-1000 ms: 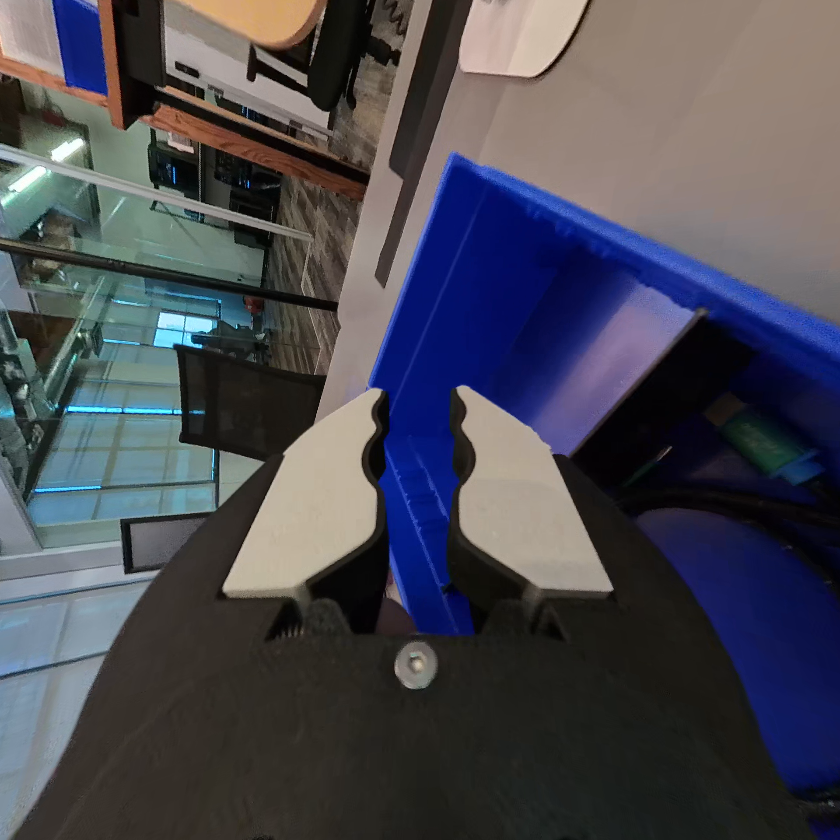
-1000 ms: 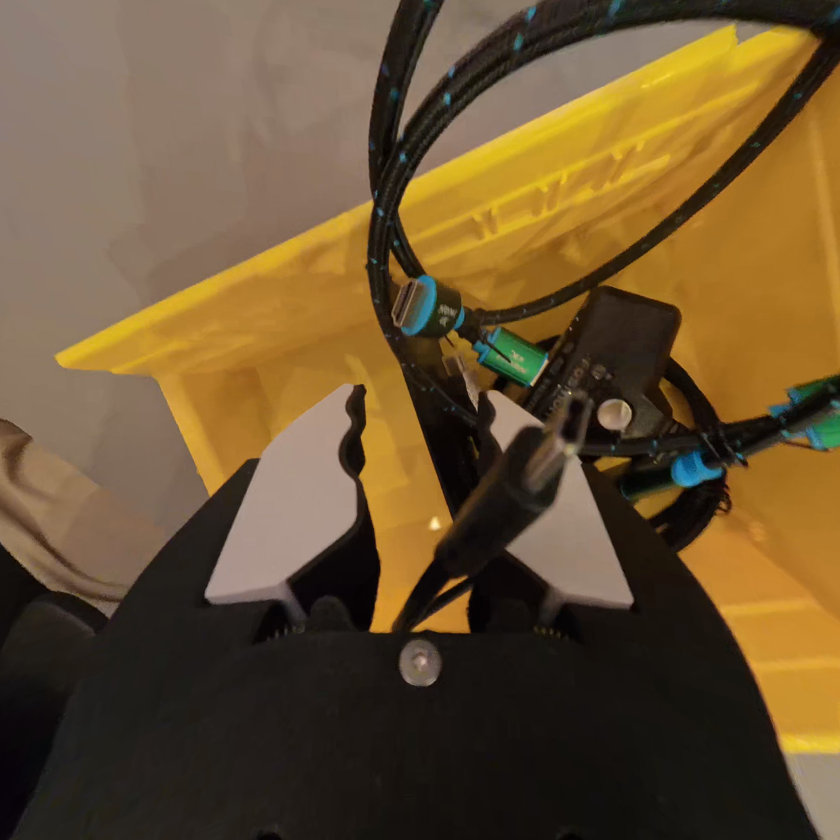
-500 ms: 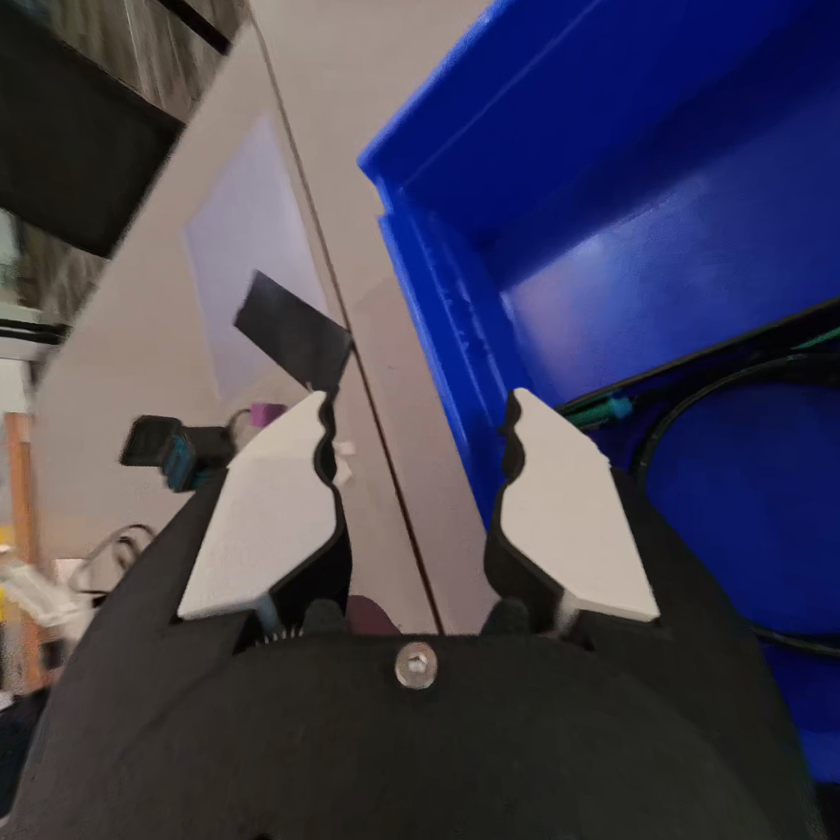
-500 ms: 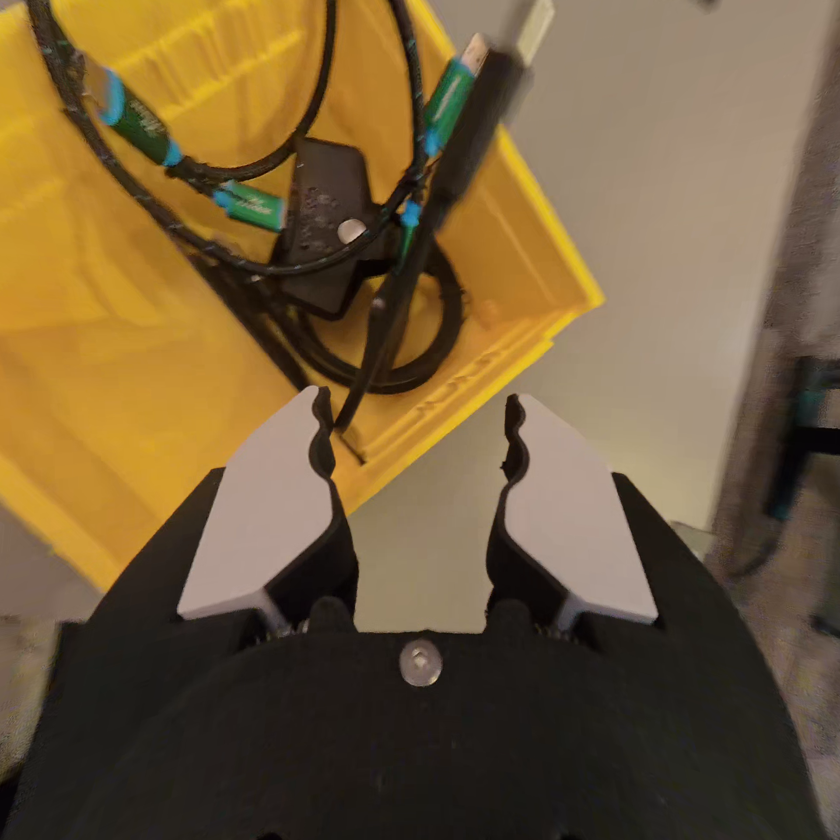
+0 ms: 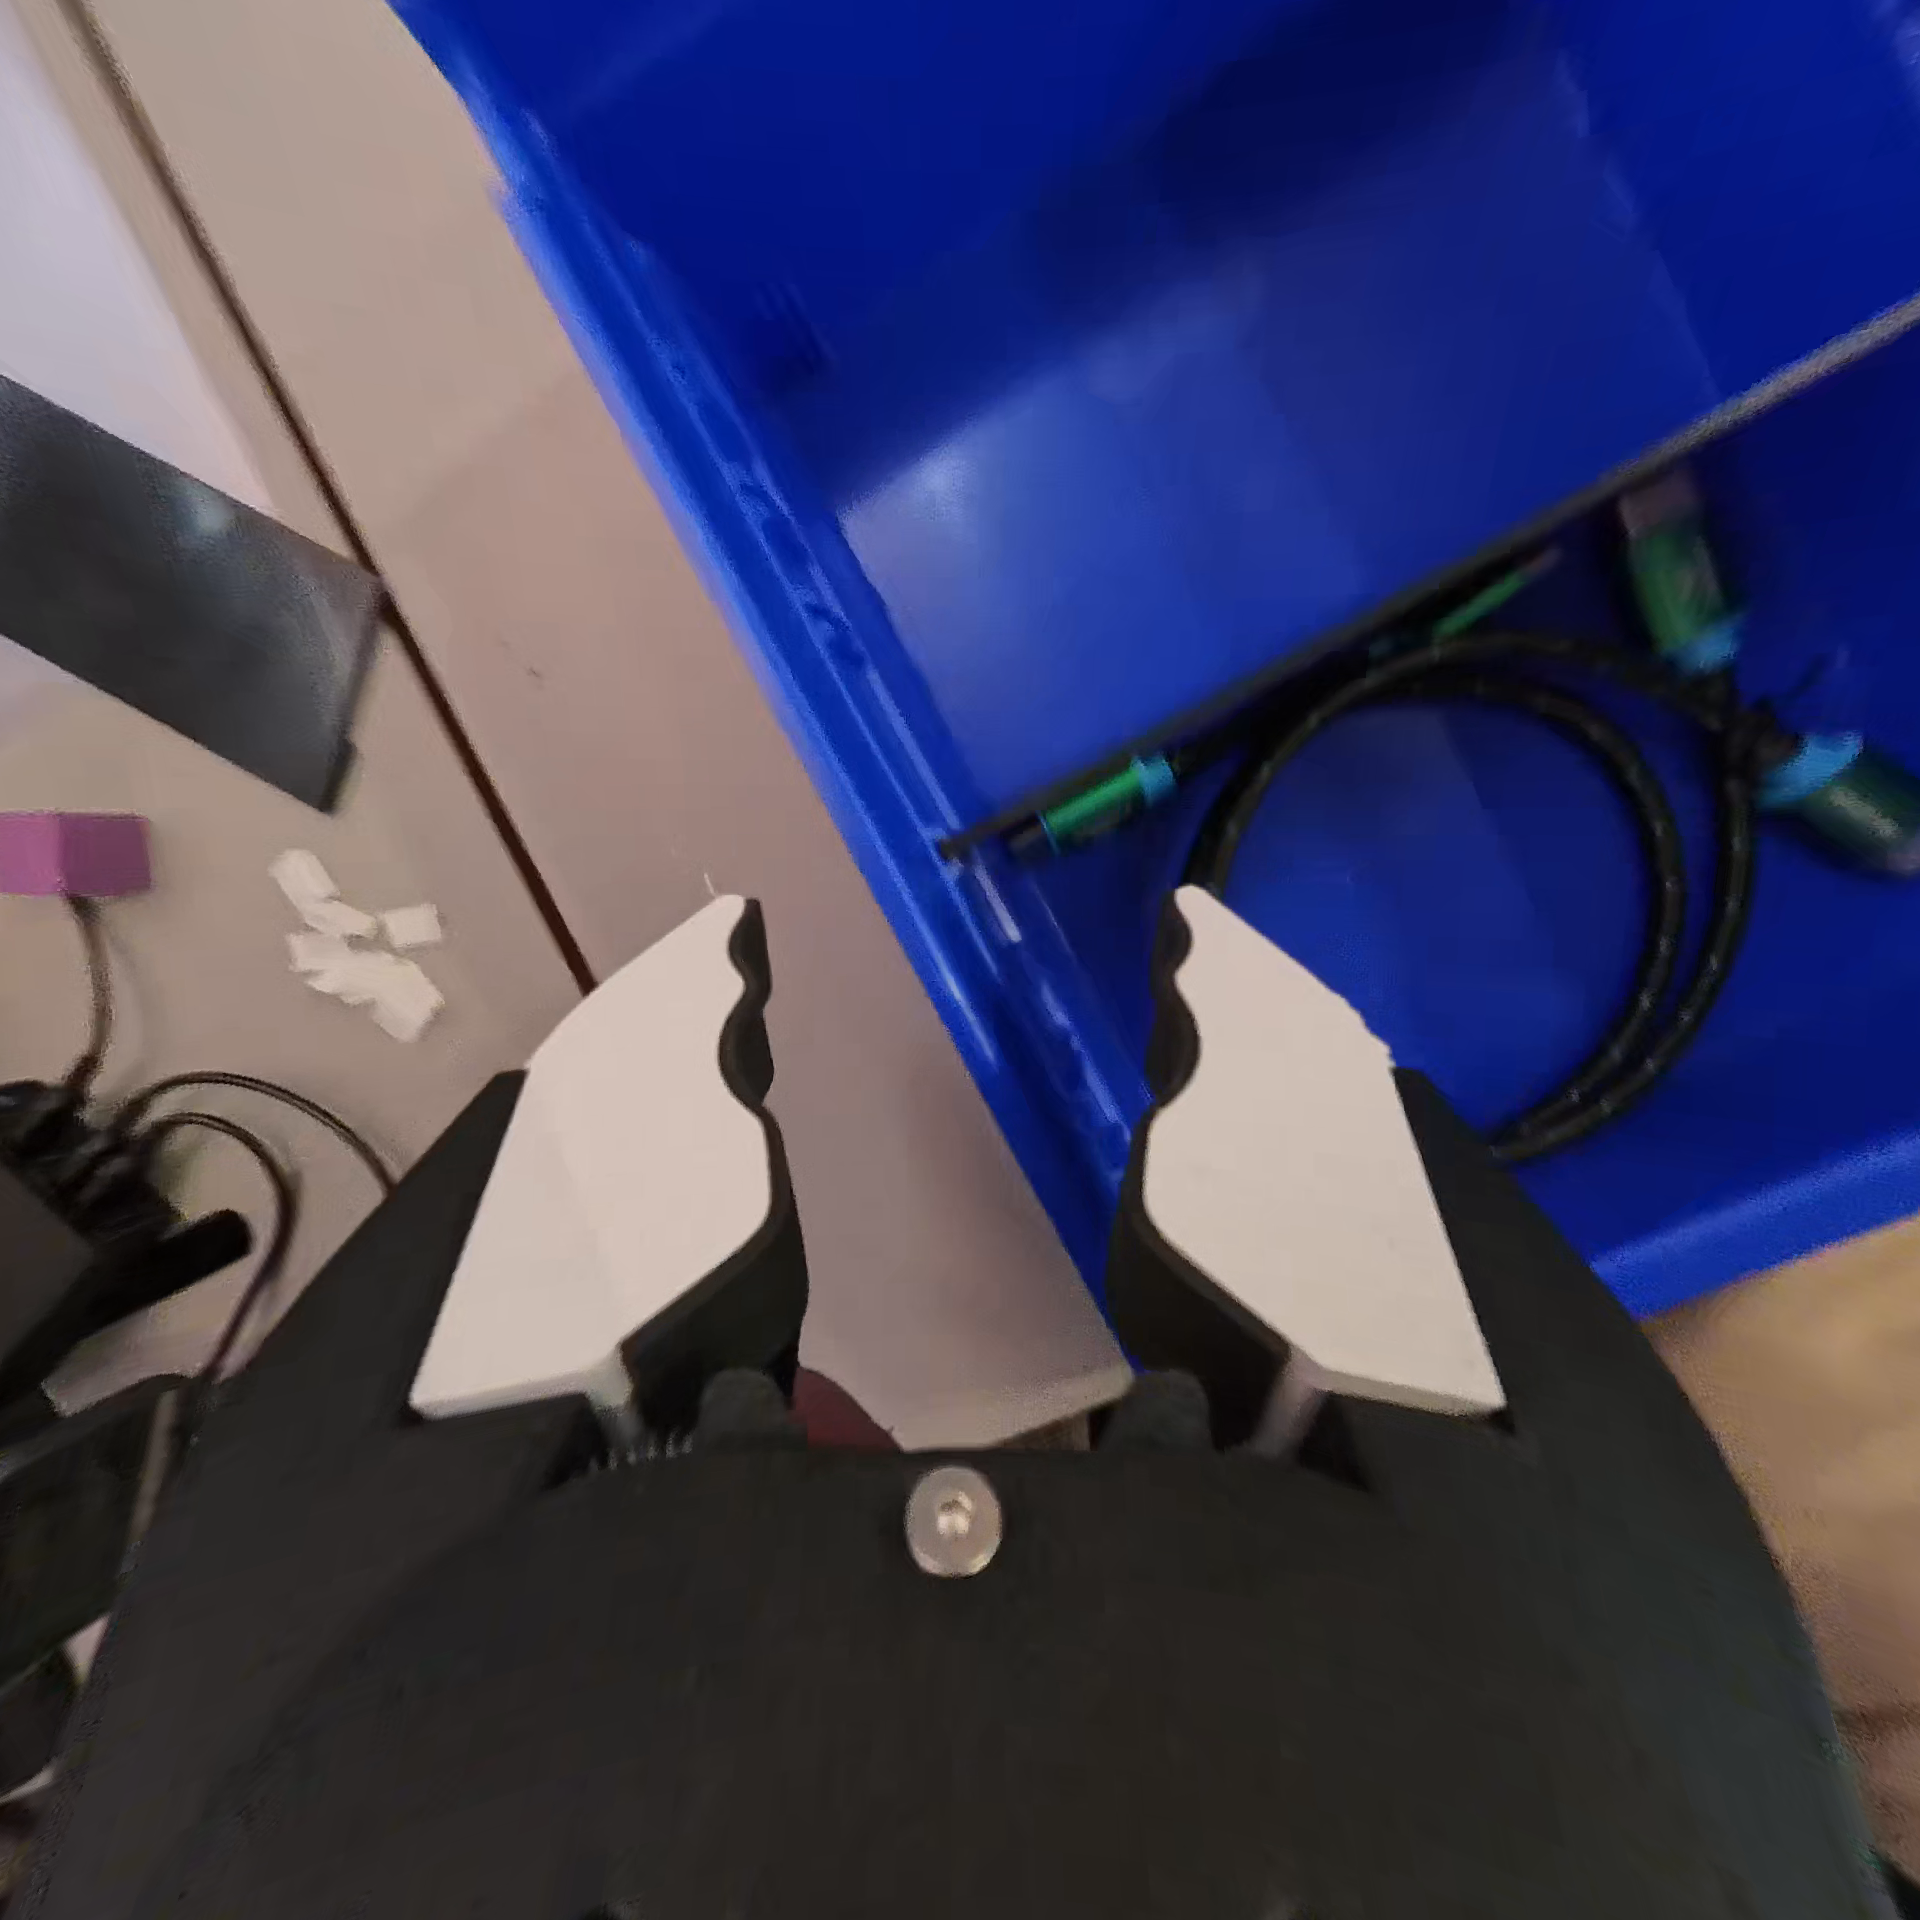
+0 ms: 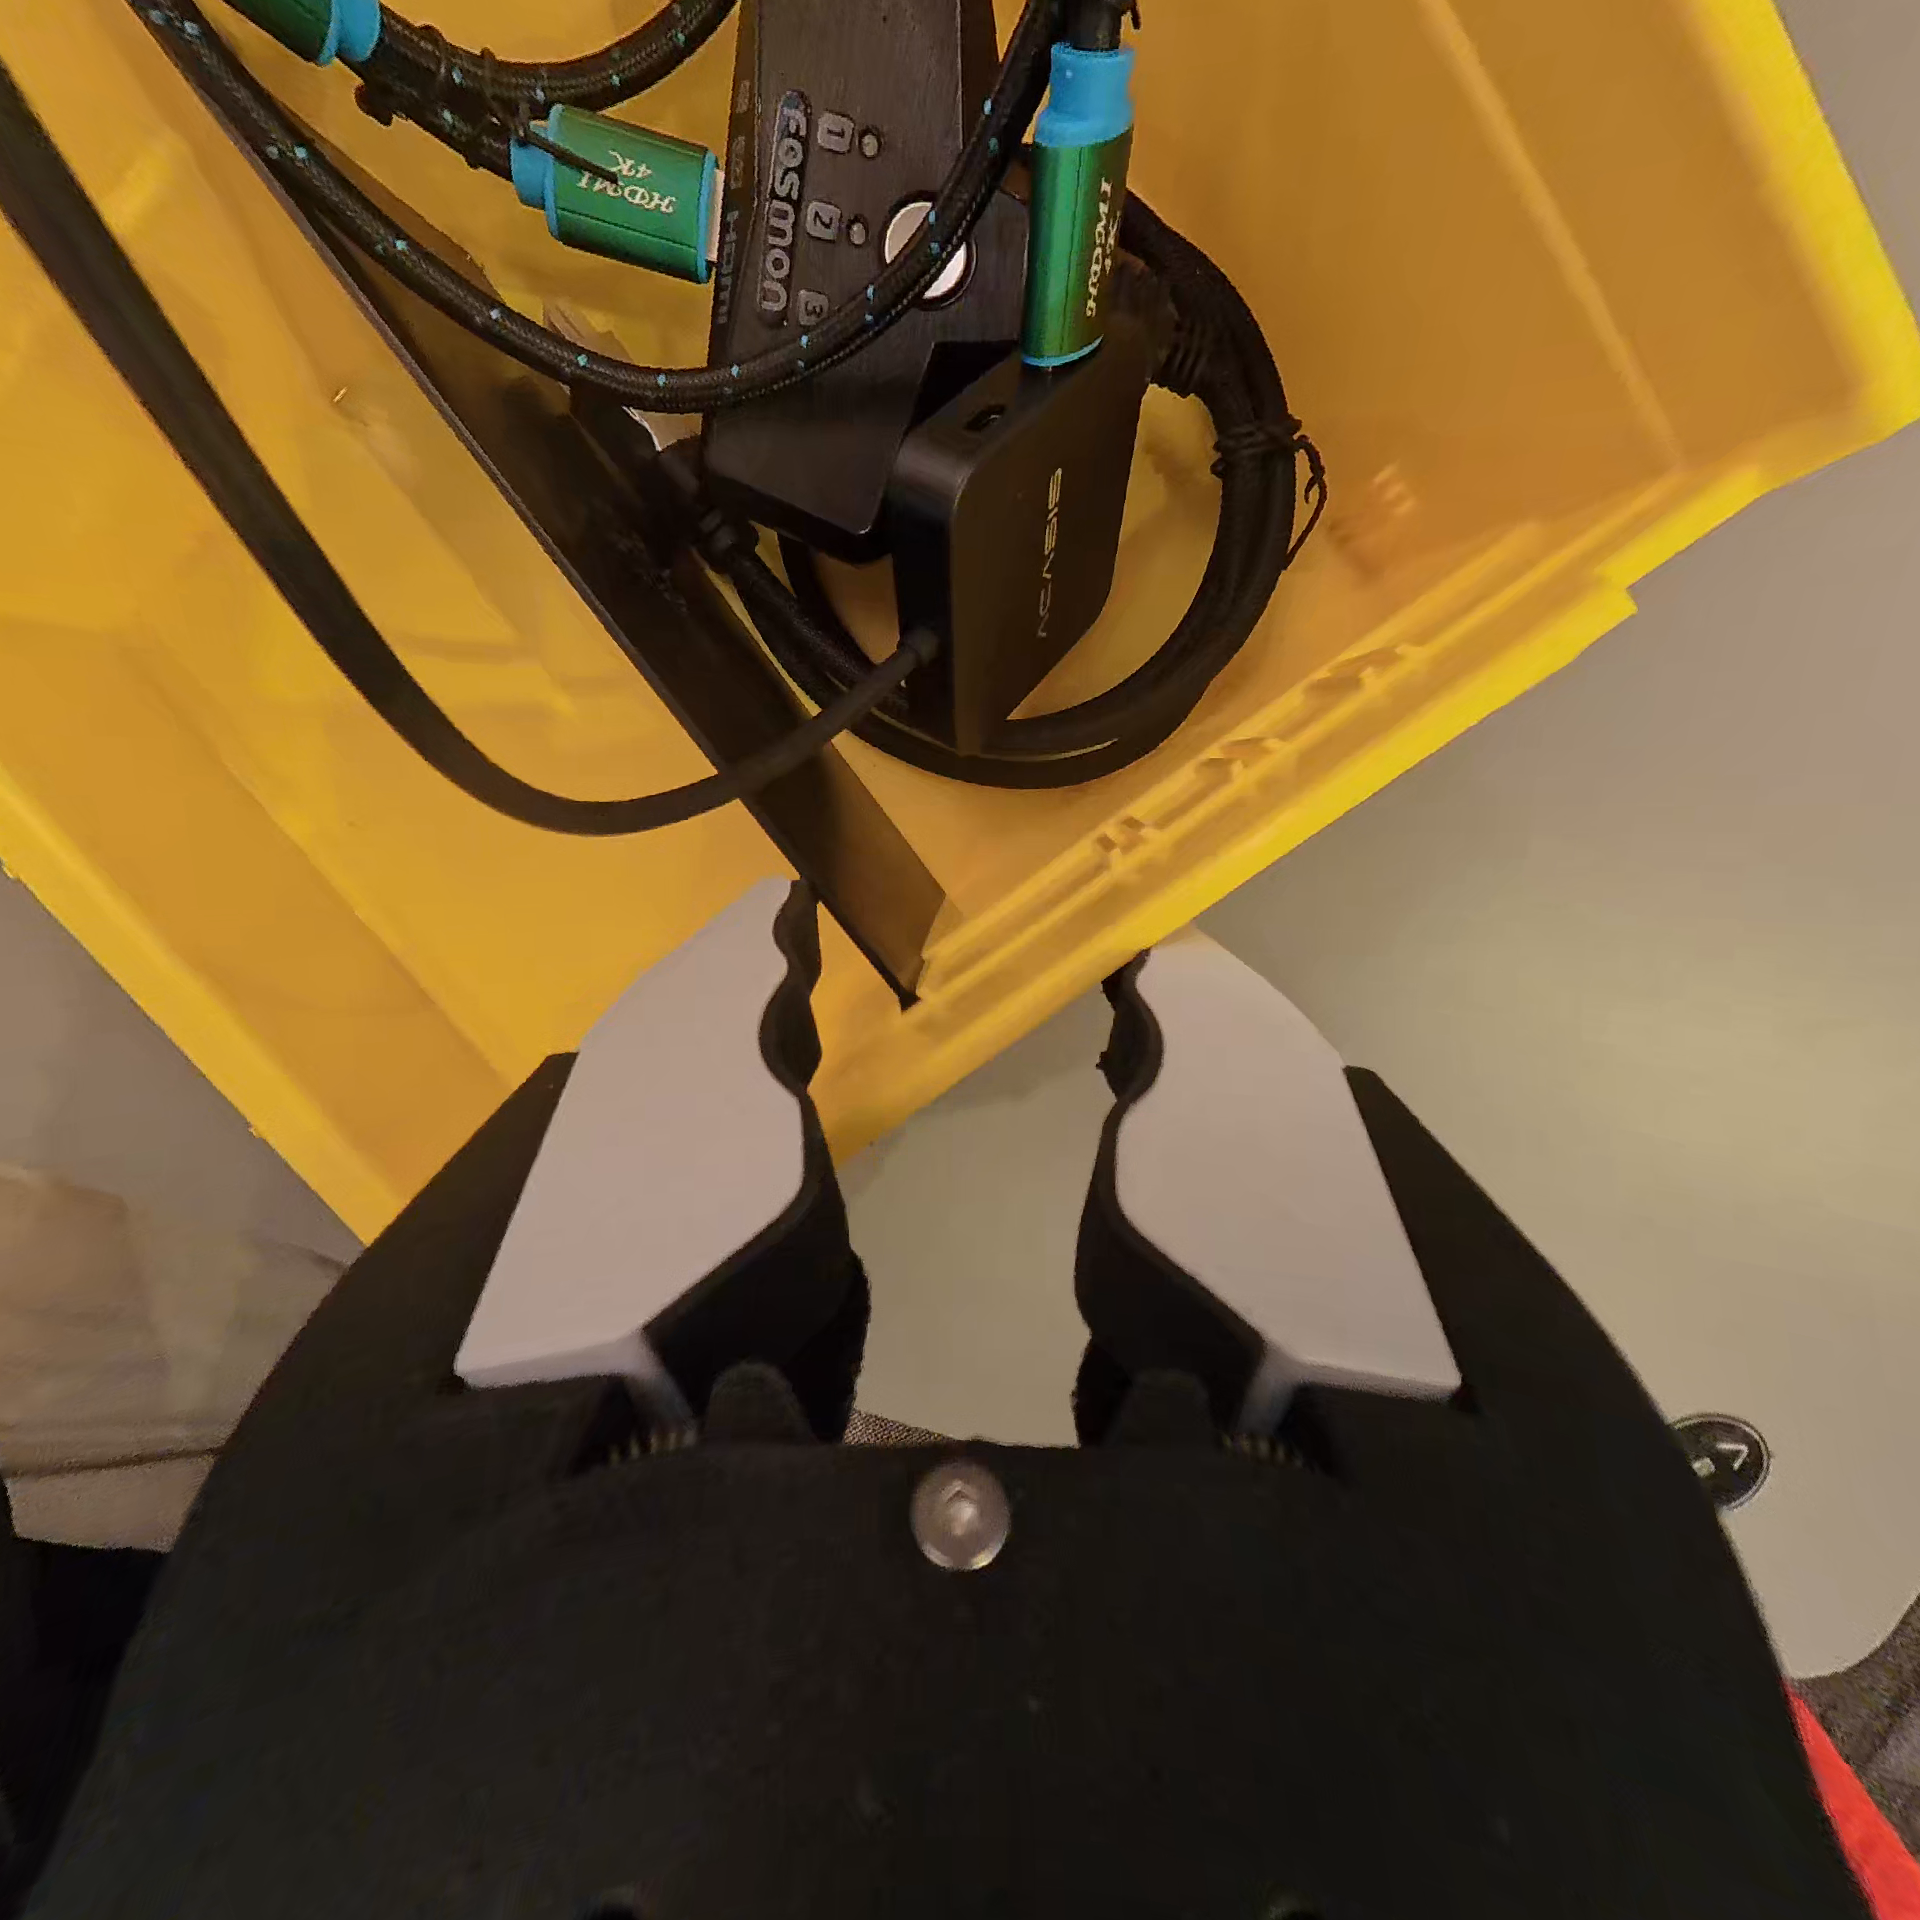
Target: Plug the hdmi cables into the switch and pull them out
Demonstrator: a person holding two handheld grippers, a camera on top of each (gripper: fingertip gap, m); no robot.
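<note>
Right wrist view: both tongs gape empty, switch lying well ahead.

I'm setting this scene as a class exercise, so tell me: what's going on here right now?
A person holds two claws over two bins, and both are open and empty. The left claw hangs over the rim of a blue bin, where a coiled black cable with green plugs lies. The right claw hangs at the edge of a yellow bin holding a black switch, a second black box and more cables.
</note>
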